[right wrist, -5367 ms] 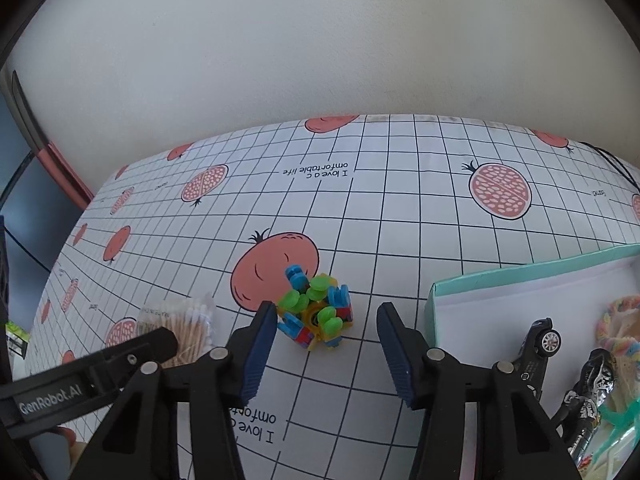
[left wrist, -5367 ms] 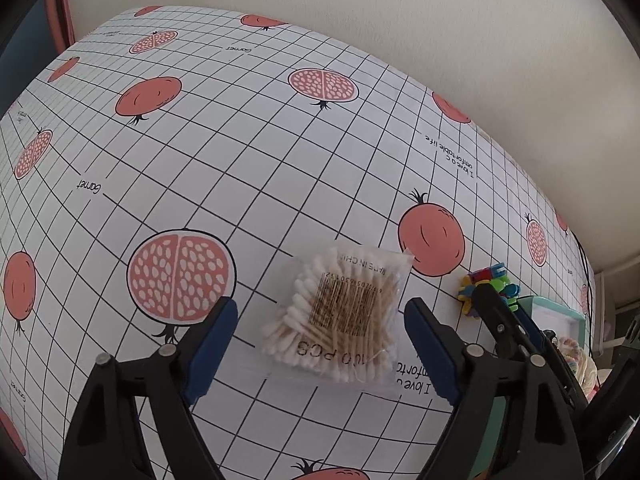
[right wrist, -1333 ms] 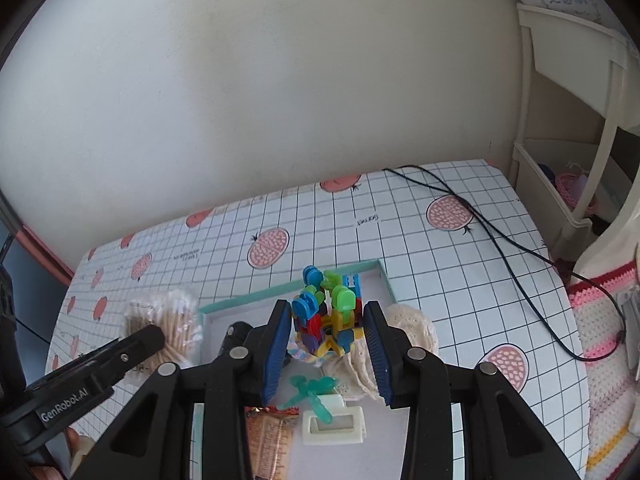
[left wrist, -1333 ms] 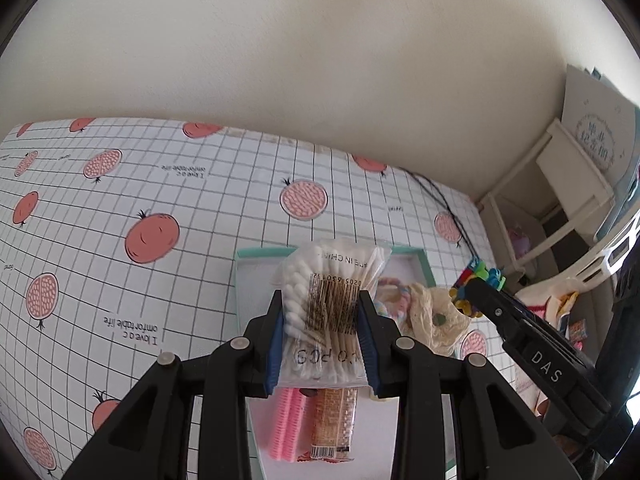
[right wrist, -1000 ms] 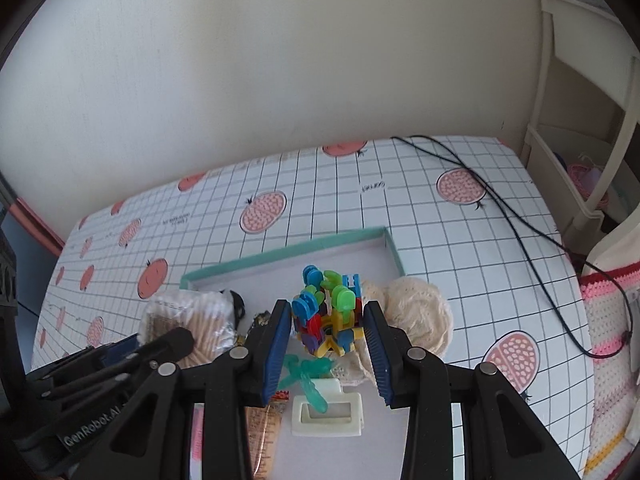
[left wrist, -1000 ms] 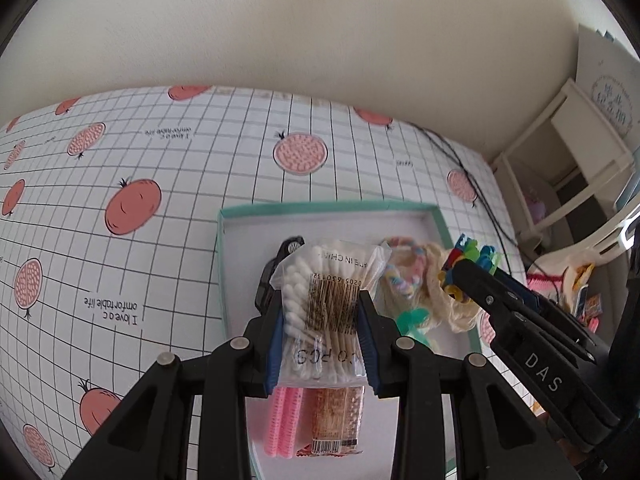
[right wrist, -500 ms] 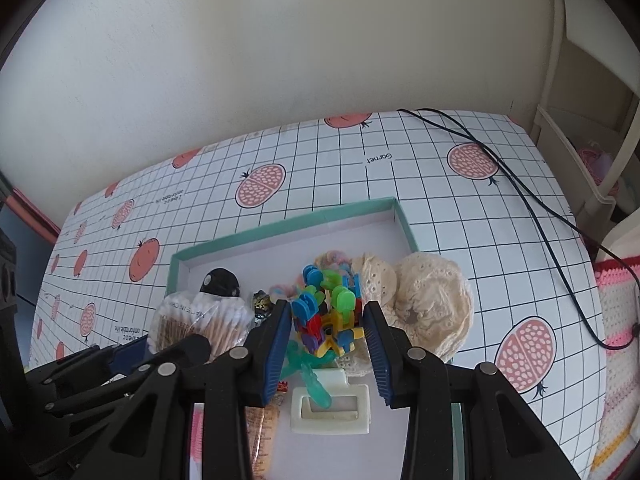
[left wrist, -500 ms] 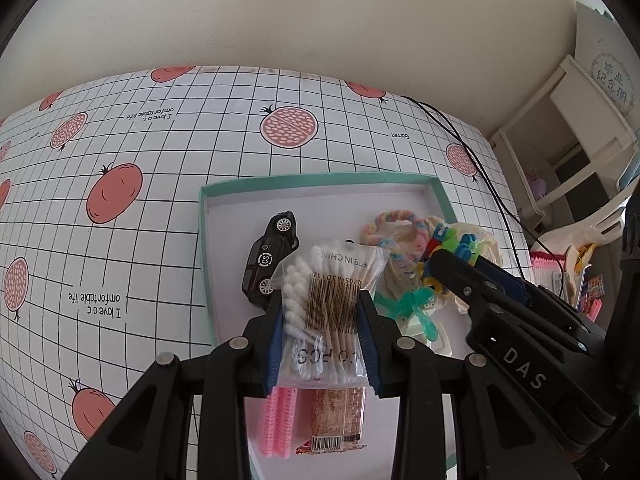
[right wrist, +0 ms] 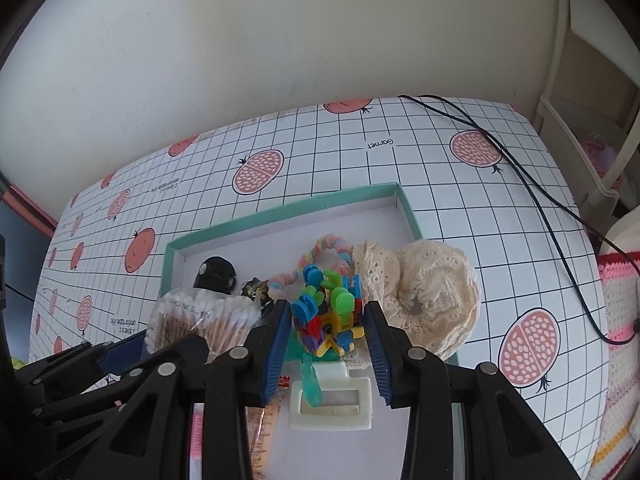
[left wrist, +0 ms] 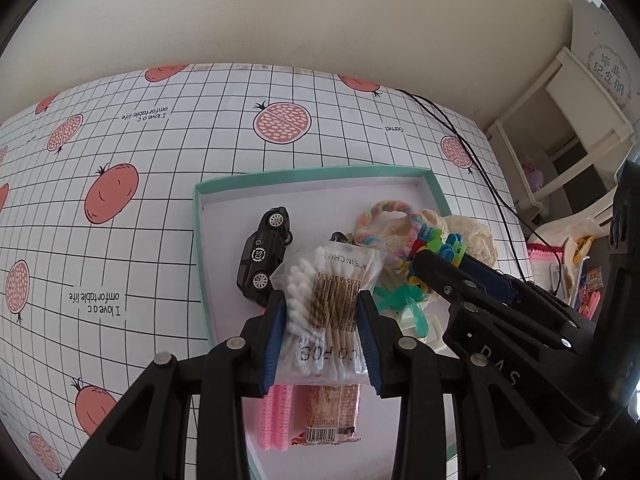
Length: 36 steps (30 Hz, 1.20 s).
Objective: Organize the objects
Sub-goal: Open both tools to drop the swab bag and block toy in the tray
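Note:
My left gripper [left wrist: 322,308] is shut on a clear bag of cotton swabs [left wrist: 330,300] and holds it above the teal-rimmed box [left wrist: 312,174]. My right gripper [right wrist: 326,316] is shut on a toy of colourful plastic pieces [right wrist: 326,308], also above the box [right wrist: 280,208]. In the left wrist view the right gripper [left wrist: 440,256] comes in from the right with the toy [left wrist: 438,242]. In the right wrist view the swab bag [right wrist: 200,316] shows at the left.
Inside the box lie a black toy car [left wrist: 264,254], a pastel hair tie [left wrist: 380,220], cream lace cloths [right wrist: 432,292], a green clip [left wrist: 396,300], a white plastic frame [right wrist: 332,400], a pink comb [left wrist: 272,416] and a snack packet [left wrist: 330,412]. A black cable [right wrist: 540,184] crosses the table at the right.
Both grippers have carried their items from the open table to over the box. In the last half second they came slightly lower and closer over its contents.

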Available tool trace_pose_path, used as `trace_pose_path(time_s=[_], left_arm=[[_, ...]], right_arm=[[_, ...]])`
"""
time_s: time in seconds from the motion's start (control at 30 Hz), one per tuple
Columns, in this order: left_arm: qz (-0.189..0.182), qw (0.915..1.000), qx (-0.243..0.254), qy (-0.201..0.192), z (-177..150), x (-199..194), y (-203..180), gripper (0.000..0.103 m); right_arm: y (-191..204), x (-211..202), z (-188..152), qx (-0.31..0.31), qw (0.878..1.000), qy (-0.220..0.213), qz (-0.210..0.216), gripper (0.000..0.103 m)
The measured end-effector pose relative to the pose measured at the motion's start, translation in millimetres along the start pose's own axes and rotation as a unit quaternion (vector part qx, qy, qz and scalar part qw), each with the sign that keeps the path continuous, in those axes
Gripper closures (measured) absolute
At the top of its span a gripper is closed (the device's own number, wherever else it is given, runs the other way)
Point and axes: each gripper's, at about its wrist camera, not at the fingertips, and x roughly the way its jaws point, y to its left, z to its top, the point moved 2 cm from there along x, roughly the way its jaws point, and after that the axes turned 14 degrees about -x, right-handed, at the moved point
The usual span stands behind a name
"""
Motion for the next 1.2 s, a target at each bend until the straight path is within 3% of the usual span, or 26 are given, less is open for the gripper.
trace_pose_path(time_s=[0.1,0.57,0.8,0.87,0.93,1.03,1.2], left_arm=[[-0.005,1.0000,-0.006,-0.004,2.2,-4.8,2.8,0.054],[-0.018,0.9991,-0.023,-0.030,11.9,-27.5,12.8,0.053],[0.031,0.9970,-0.052,-0.049,17.7,-16.3,31.7,0.053],[0.045,0.9956,-0.062,-0.053,19.3,-13.3,38.7,0.047],[0.052,0.9945,-0.071,-0.057,20.1,-11.4,45.2,0.041],[0.063,0.9926,-0.083,-0.063,20.6,-10.2,53.9,0.039],[0.091,0.9878,-0.096,-0.082,22.7,-9.8,66.0,0.022]], right_arm=[[-1.1,-2.4,1.0,0.001,1.000,-0.001,0.000,0.062],[-1.1,-25.0,9.2,0.003,1.000,-0.029,0.002,0.061],[0.7,-15.6,5.7,-0.001,1.000,-0.017,0.000,0.061],[0.3,-13.6,5.4,0.000,1.000,-0.017,-0.002,0.055],[1.1,-12.7,5.2,0.000,1.000,-0.018,-0.003,0.040],[3.7,-12.1,5.2,-0.003,1.000,-0.019,-0.004,0.040],[6.5,-9.7,5.3,-0.005,1.000,-0.018,-0.005,0.032]])
